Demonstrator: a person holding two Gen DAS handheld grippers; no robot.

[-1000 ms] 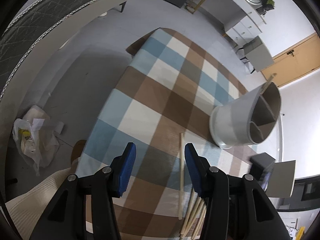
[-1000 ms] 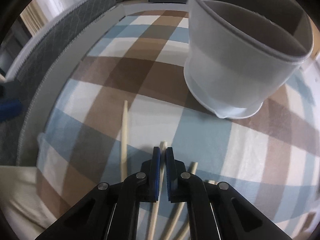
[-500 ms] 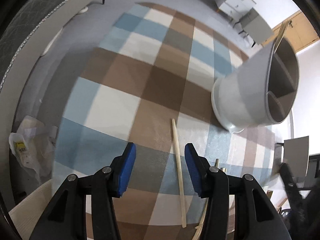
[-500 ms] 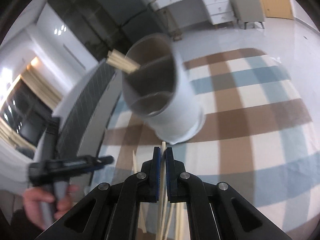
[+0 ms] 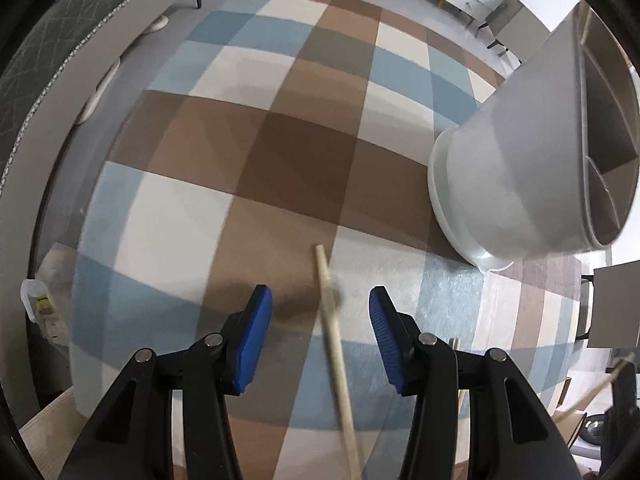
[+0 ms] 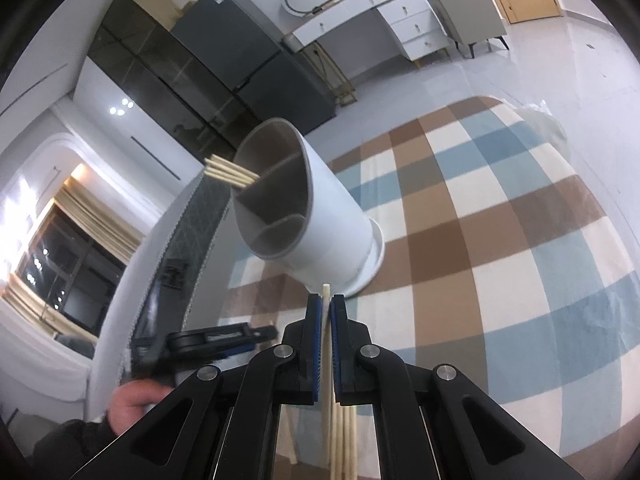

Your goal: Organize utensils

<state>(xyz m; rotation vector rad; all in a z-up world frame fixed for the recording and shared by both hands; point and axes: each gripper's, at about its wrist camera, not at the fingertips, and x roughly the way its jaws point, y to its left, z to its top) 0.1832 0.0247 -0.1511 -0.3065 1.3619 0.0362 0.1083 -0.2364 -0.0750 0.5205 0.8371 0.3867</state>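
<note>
Over the checked table point(image 5: 280, 128), both tools at work.
Right tool point(image 6: 326, 312) pinches one slim wooden chopstick point(image 6: 327, 294); left tool point(image 5: 320, 320) gapes, pointing steeply down, straddling another stick point(image 5: 332, 320), beside round white holder point(image 5: 500, 168).

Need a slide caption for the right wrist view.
Right gripper clamps a chopstick before the white holder already holding several.

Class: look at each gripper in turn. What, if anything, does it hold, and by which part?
The right gripper is shut on one chopstick just below its tip. The left gripper holds nothing; its jaws straddle a loose chopstick on the checked cloth.
</note>
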